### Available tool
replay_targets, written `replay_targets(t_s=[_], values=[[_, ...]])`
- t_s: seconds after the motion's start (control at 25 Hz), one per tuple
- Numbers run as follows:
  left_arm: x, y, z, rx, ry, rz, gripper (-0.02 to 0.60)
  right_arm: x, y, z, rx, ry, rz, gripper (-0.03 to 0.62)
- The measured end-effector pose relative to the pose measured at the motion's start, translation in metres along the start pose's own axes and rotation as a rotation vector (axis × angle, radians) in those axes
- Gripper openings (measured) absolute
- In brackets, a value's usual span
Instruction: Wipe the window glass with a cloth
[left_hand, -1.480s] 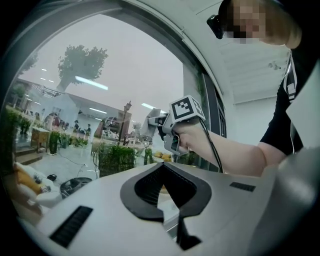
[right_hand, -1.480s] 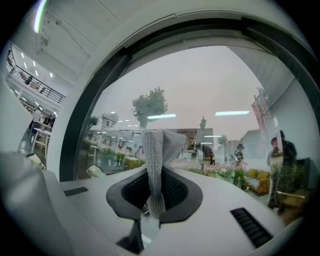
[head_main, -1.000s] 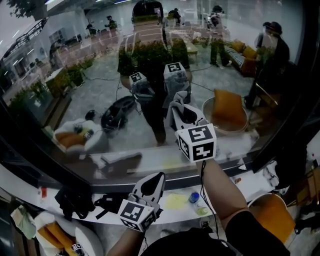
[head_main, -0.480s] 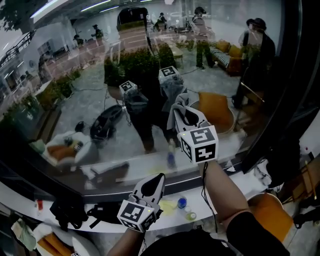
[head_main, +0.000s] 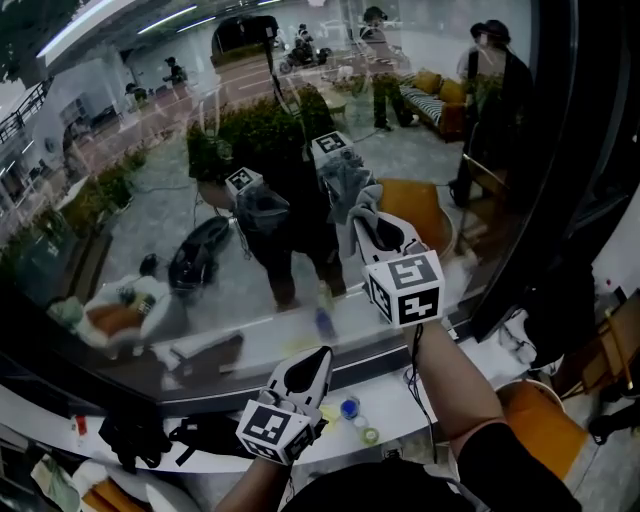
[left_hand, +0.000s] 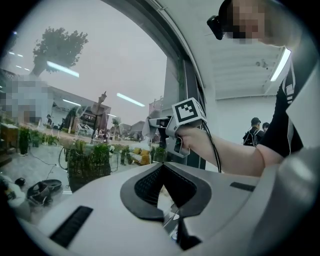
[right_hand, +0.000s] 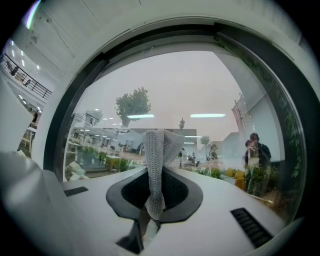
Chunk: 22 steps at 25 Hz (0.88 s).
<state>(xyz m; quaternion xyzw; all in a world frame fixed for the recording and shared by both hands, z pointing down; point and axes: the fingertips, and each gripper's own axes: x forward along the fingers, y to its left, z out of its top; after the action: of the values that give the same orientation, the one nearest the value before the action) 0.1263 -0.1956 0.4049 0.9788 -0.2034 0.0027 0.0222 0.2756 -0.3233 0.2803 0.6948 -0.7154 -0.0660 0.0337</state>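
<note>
The window glass (head_main: 150, 230) fills the upper head view and mirrors the person and both grippers. My right gripper (head_main: 378, 232) is raised at the pane, shut on a grey knitted cloth (head_main: 358, 203) that sticks out past its tips toward the glass. In the right gripper view the cloth (right_hand: 160, 150) stands up from between the shut jaws (right_hand: 156, 202), with the glass (right_hand: 200, 85) just beyond. My left gripper (head_main: 303, 372) hangs lower, near the sill, jaws together and holding nothing. In the left gripper view its pads (left_hand: 150, 187) frame only a thin gap, and the right gripper (left_hand: 170, 127) shows beyond.
A white sill (head_main: 440, 395) runs below the pane with a blue cap (head_main: 347, 407), small items and black gear (head_main: 135, 437) on it. A dark window frame (head_main: 535, 190) rises at the right. An orange seat (head_main: 530, 405) stands at the lower right.
The right gripper with the cloth has shifted slightly up and to the right along the glass. The view has swung, so the reflections sit more to the left. The left gripper has barely moved.
</note>
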Motion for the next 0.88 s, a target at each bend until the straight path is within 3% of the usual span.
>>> replay_targets(t_s=[0.88], values=[[0.168, -0.102, -0.01, -0.022, 0.048, -0.143, 0.005, -0.068, -0.239, -0.067, 0.032, 0.075, -0.209, 0.052]])
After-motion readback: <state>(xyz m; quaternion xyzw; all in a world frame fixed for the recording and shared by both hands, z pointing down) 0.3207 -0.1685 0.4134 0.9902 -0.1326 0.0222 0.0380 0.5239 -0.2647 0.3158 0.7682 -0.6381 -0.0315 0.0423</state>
